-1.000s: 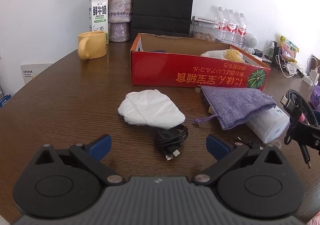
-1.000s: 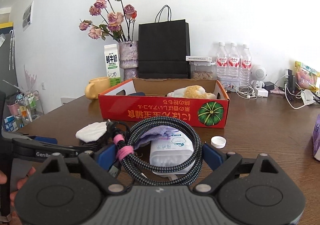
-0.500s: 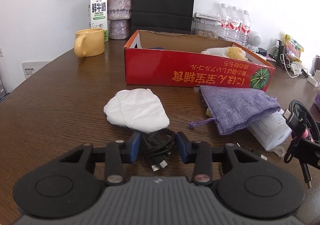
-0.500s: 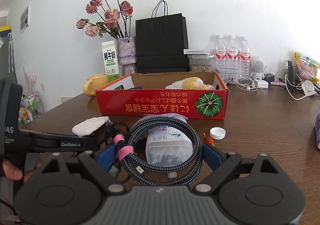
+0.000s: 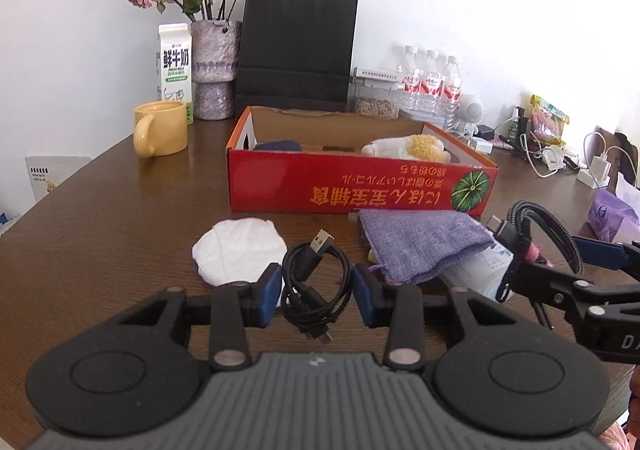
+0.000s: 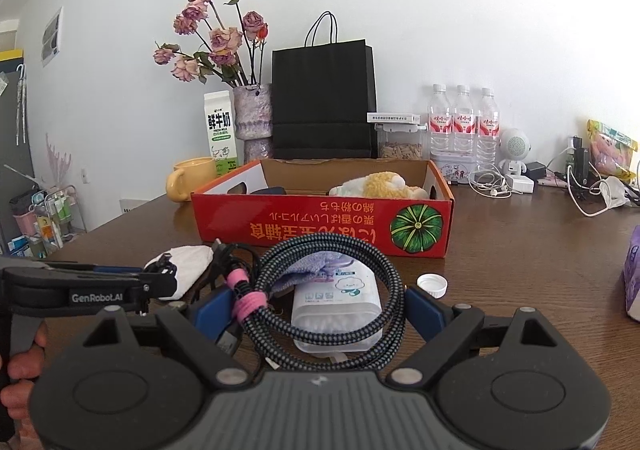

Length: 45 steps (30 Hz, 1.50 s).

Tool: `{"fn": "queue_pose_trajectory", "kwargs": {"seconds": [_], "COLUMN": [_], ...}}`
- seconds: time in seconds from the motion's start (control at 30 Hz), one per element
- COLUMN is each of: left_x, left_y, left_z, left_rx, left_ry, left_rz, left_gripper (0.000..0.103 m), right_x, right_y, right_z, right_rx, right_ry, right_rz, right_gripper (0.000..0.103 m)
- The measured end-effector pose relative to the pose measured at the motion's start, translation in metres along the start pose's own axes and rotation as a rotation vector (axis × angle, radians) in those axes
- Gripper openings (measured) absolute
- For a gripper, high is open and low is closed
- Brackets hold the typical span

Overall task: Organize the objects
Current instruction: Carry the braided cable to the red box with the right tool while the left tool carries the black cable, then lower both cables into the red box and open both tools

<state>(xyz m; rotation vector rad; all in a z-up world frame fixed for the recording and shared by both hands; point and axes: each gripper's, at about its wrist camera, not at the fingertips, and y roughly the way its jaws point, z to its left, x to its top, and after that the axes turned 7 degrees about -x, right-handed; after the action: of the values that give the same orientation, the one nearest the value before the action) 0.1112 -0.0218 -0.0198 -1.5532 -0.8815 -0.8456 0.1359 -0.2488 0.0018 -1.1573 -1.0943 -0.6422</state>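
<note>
My left gripper is shut on a coiled black USB cable and holds it above the brown table. My right gripper is shut on a coil of braided black cable with a pink tie, also lifted; it shows at the right of the left wrist view. Ahead stands the open red cardboard box with a plush toy inside. On the table lie a white cloth, a purple pouch and a white wipes pack.
A yellow mug, milk carton, flower vase and black paper bag stand behind the box. Water bottles, chargers and cables crowd the back right. A white bottle cap lies near the box.
My left gripper closed on the black USB cable and lifted it off the table. My right gripper keeps hold of the braided cable and has risen a little.
</note>
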Motion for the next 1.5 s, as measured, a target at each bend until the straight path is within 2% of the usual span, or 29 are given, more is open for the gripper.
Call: {"fn": "queue_pose_trajectory", "kwargs": {"seconds": [0.43,0.73,1.23,1.4,1.5], "left_x": [0.064,0.108,0.147,0.155,0.155], "left_y": [0.015,0.053,0.147,0.185,0.198], "left_z": [0.0,0.011,0.039,0.045,0.048], "left_rx": [-0.017,-0.006,-0.014,-0.01,-0.005], "left_ry": [0.047,0.062,0.008,-0.003,-0.002], "left_rz": [-0.141,-0.191,-0.138,-0.08,-0.054], "left_gripper": [0.039,0.039,0.039,0.039,0.039], "right_x": [0.055,0.098,0.136,0.14,0.139], "right_y": [0.032,0.086,0.203,0.238,0.249], "right_z": [0.011,0.015,0.014,0.002,0.002], "right_rx": [-0.006,-0.015,0.002,0.04,0.045], "right_ry": [-0.065,-0.122,-0.174,-0.133,-0.138], "right_rz": [-0.091,-0.112,-0.037,0.022,0.028], "right_gripper": [0.091,0.091,0.091,0.091,0.091]}}
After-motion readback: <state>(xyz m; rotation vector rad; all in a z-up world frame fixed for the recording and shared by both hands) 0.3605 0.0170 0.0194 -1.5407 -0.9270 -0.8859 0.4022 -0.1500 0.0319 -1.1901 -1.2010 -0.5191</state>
